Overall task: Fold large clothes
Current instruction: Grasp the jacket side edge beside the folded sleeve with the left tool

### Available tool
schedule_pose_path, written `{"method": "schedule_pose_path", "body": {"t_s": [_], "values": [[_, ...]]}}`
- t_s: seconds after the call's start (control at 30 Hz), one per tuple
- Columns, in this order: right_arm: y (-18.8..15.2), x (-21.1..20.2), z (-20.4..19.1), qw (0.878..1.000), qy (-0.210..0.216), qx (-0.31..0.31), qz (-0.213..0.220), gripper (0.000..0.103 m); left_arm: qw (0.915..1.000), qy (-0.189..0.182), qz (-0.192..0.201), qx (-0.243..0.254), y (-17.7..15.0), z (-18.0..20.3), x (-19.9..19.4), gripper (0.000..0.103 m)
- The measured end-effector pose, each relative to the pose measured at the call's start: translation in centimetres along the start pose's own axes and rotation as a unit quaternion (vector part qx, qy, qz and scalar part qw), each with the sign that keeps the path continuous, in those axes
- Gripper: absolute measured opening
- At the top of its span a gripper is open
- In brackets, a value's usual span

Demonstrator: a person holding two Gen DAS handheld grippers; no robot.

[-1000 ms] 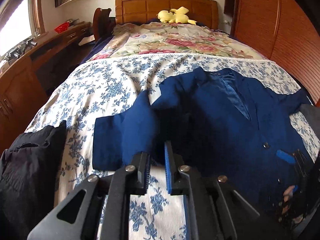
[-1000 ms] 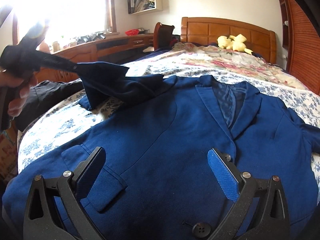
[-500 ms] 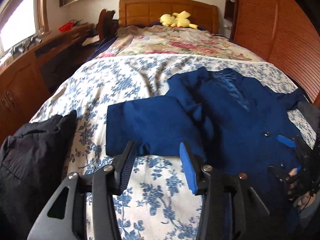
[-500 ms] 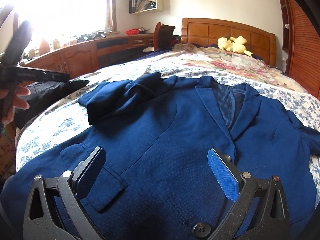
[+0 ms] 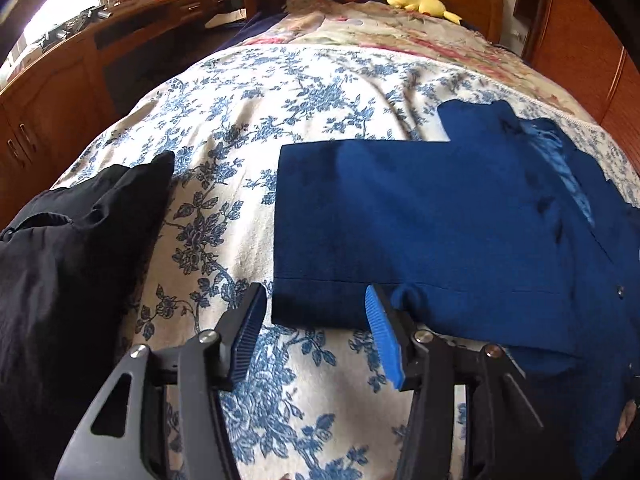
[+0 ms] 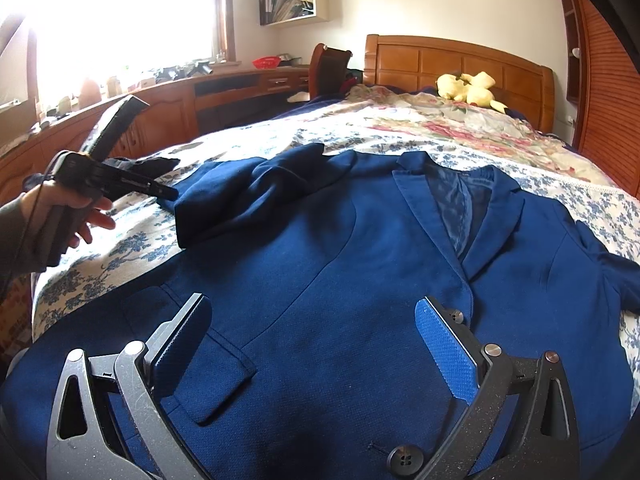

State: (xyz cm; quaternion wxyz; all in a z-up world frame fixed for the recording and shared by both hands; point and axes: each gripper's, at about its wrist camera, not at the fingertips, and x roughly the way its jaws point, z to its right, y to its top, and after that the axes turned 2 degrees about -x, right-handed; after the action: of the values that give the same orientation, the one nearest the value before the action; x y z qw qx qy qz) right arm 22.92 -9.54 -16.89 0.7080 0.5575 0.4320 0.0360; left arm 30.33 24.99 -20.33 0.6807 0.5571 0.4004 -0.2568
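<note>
A navy blue blazer (image 6: 340, 280) lies face up on the floral bedspread (image 5: 304, 92), lapels toward the headboard. Its left sleeve (image 5: 400, 216) lies out sideways on the bed, cuff toward me. My left gripper (image 5: 314, 312) is open, its jaws on either side of the cuff edge, holding nothing. It also shows in the right wrist view (image 6: 160, 191) at the sleeve end. My right gripper (image 6: 316, 336) is open wide, low over the blazer's front near the pocket flap (image 6: 208, 364) and a button (image 6: 405, 460).
A black garment (image 5: 68, 272) lies piled at the bed's left edge. A yellow plush toy (image 6: 470, 88) sits by the wooden headboard (image 6: 460, 62). A wooden desk (image 6: 168, 108) runs along the left wall and wooden wardrobe doors (image 5: 580, 52) along the right.
My left gripper was shut on the sleeve cuff and holding it up; it has let go, opened and drawn back. The sleeve now lies on the bed. The right gripper stayed still.
</note>
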Motion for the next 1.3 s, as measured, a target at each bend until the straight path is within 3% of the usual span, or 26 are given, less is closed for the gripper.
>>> {"method": "schedule_pose_path", "body": {"t_s": [0.13,0.4,0.43,0.47,0.53,0.63,0.73,1.03,1.3], "values": [[0.1,0.1,-0.1,1.000,0.001,-0.001,-0.002,0.103,0.9997,0.002,-0.022,-0.008,0.1,-0.3,1.8,0.051],[0.1,0.2,-0.1,1.000,0.001,-0.001,-0.002,0.103,0.9997,0.016,-0.016,0.007,0.2,0.0,2.2,0.051],[0.1,0.2,-0.1,1.000,0.001,-0.001,-0.001,0.103,0.9998,0.010,-0.016,0.010,0.2,0.1,2.1,0.039],[0.1,0.2,-0.1,1.000,0.001,-0.001,-0.001,0.103,0.9998,0.002,-0.017,0.012,0.3,0.2,2.0,0.035],[0.1,0.2,-0.1,1.000,0.002,-0.001,-0.001,0.103,0.9997,-0.005,-0.021,0.013,0.4,0.5,1.6,0.011],[0.1,0.1,-0.1,1.000,0.001,0.000,0.000,0.103,0.9993,0.021,-0.008,0.030,1.1,2.0,-0.3,0.007],[0.1,-0.1,0.0,1.000,-0.006,0.004,0.003,0.103,0.9978,0.007,0.042,0.051,2.7,5.0,-4.7,0.007],[-1.0,-4.6,3.2,0.999,-0.043,0.013,0.008,0.103,0.9763,-0.071,0.166,0.119,6.1,17.2,-17.2,0.006],[-3.5,-8.9,7.0,0.995,-0.094,0.033,0.014,0.103,0.9520,-0.161,0.189,0.179,4.9,25.0,-22.7,0.007]]}}
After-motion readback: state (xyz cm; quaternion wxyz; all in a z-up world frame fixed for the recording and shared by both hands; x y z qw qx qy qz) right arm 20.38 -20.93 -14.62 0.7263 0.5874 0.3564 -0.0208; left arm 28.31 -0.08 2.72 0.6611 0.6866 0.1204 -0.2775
